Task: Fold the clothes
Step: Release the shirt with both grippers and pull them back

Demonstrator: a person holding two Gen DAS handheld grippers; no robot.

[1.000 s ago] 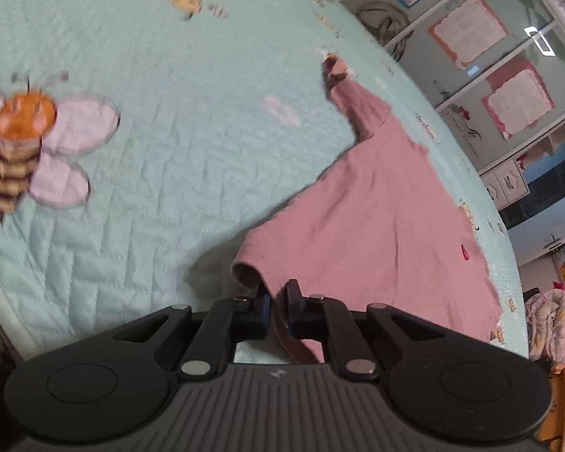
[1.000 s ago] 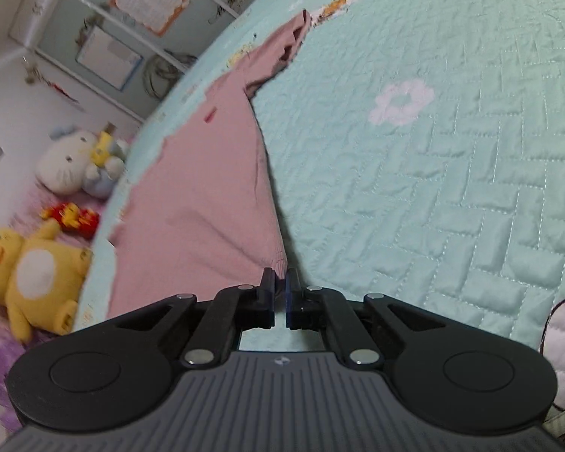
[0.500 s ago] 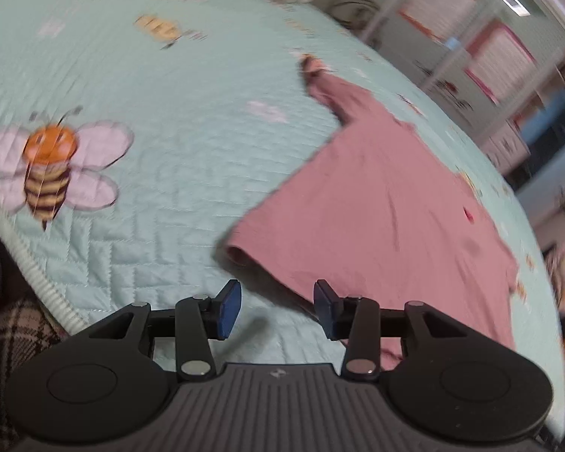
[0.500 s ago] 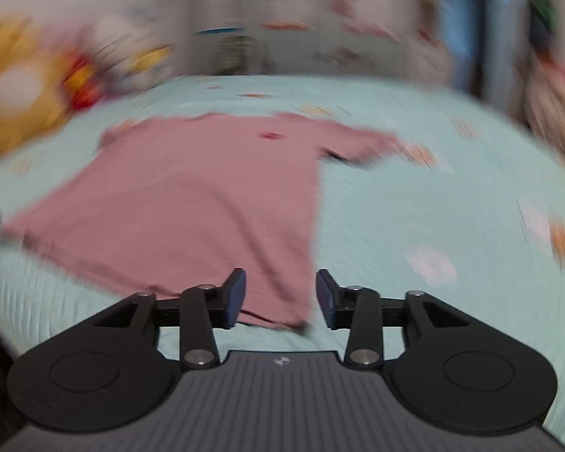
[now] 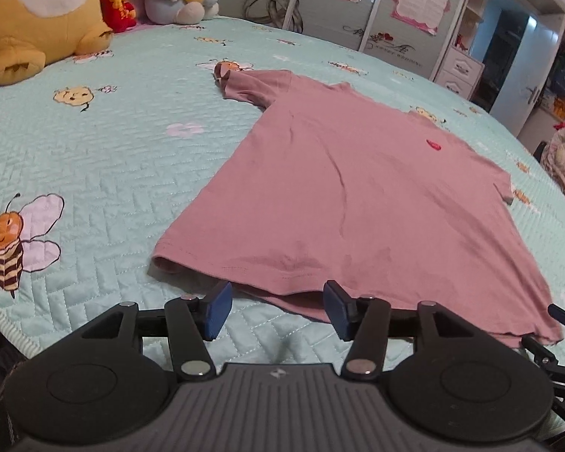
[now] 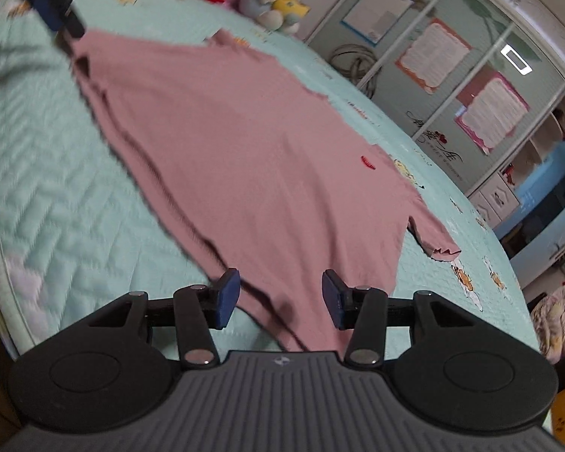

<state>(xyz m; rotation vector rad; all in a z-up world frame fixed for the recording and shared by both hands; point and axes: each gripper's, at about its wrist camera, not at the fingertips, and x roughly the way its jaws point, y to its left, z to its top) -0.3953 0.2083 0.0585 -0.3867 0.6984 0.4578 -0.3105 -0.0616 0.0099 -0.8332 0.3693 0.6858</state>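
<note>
While the pink shirt [image 5: 358, 196] lies spread flat on the bed [image 5: 105, 158], both tongs hang just off its near hem with nothing in them. The left tongs [image 5: 277, 310] stand apart; their jaws have just been opening, and only quilt and the hem edge show in the gap, the blue pads [image 5: 218, 310] clear of the cloth. The right tongs [image 6: 280, 299] are apart as well, jaws having just come open, with the shirt's lower corner [image 6: 282, 316] seen between the pads but not pinched.

From the left view the shirt runs away from the camera, one sleeve [image 5: 245, 83] reaching toward the far side of the bed, the other sleeve [image 5: 503, 184] at the right edge. A small red mark [image 5: 433, 145] sits on the chest. The hem's left corner [image 5: 165, 261] is slightly rolled under.

The quilt is pale green with bee prints [image 5: 7, 241]. Plush toys [image 5: 45, 11] sit at the head of the bed, wardrobe doors [image 5: 358, 7] behind them. In the right view the picture is blurred, and part of the left tongs shows at the upper left.
</note>
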